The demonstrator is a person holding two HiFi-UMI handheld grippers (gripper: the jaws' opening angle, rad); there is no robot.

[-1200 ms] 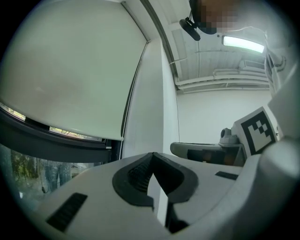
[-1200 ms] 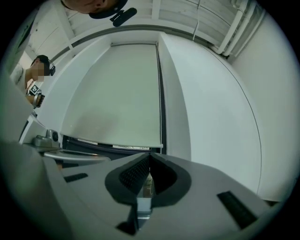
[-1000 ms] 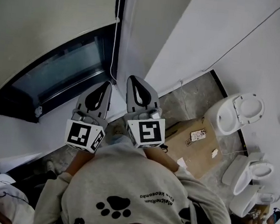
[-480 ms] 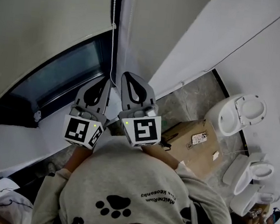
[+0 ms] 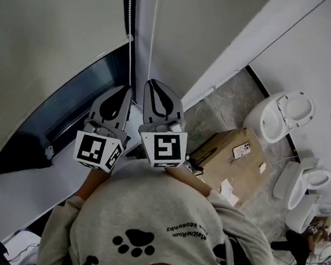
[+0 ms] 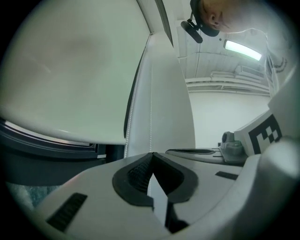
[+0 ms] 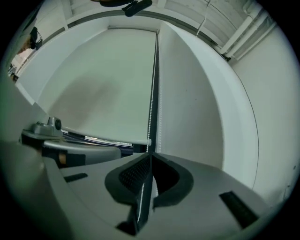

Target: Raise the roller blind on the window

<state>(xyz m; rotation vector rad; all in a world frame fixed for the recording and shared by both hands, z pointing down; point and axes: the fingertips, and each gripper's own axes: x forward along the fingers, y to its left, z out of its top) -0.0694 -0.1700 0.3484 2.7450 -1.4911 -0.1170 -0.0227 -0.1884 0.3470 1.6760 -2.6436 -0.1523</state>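
The beige roller blind (image 5: 54,19) hangs partly down over the dark window (image 5: 69,99). Its white bead chain (image 5: 130,15) falls in two strands along the blind's right edge. My left gripper (image 5: 125,89) and right gripper (image 5: 153,82) point level at the window side by side, both shut. In the left gripper view the shut left gripper (image 6: 151,153) sits under the chain (image 6: 131,112). In the right gripper view one strand of the chain (image 7: 151,108) runs down behind the right gripper (image 7: 150,155). Beads show through the slot behind the tips. I cannot tell whether either gripper touches the chain.
A white sill (image 5: 26,185) lies below the window, and a white wall (image 5: 187,32) stands just right of the chain. On the floor to the right are a cardboard box (image 5: 227,158) and toilets (image 5: 277,119) (image 5: 300,185).
Both grippers have moved up the picture, closer to the bead chain and the blind's edge. Their tips now lie at the chain strands. The jaws have stayed shut.
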